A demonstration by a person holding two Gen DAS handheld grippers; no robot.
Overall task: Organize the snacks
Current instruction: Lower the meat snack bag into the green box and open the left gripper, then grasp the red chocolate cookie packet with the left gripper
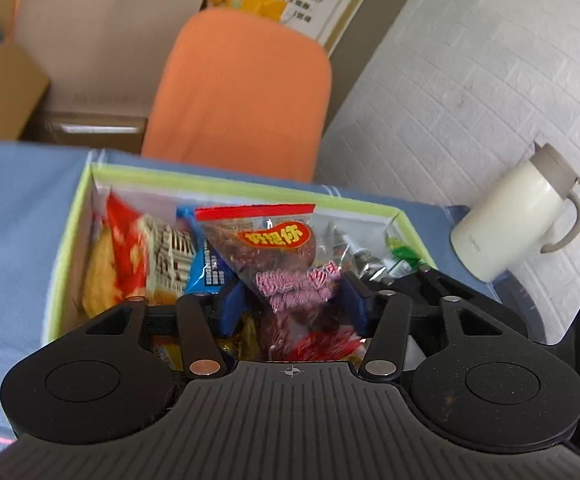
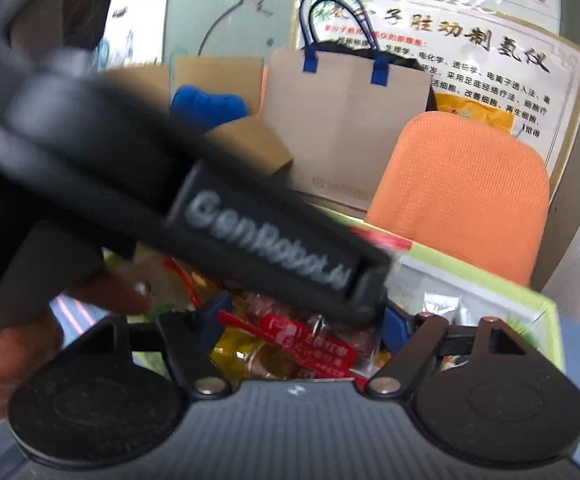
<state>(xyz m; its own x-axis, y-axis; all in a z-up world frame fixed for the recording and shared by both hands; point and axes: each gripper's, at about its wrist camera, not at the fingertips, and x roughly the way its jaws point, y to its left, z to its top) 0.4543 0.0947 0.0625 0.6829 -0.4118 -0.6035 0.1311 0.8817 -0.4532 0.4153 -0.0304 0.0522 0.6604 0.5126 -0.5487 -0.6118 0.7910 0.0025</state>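
Snacks fill the green-rimmed fabric storage box (image 1: 226, 186) on the blue-covered worktop (image 1: 14, 216). Left tool (image 1: 293, 304) has its blue pads on either side of a clear plastic packet of dark red dried fruit (image 1: 274, 252) with a red-and-yellow label. The packet stands up between them, apparently gripped at its lower half. It looks light, crinkly and slippery, so a hold low on the bulging body should serve better than the thin top seal. Right tool (image 2: 303, 324) stands part-open over a red-labelled wrapper (image 2: 309, 344) and gold foil sweets (image 2: 250, 356); nothing is pinched. The left device's black body (image 2: 210, 208) crosses close above it, leaving little room between them. A cream insulated jug (image 1: 517, 216) stands near the box's right wall.
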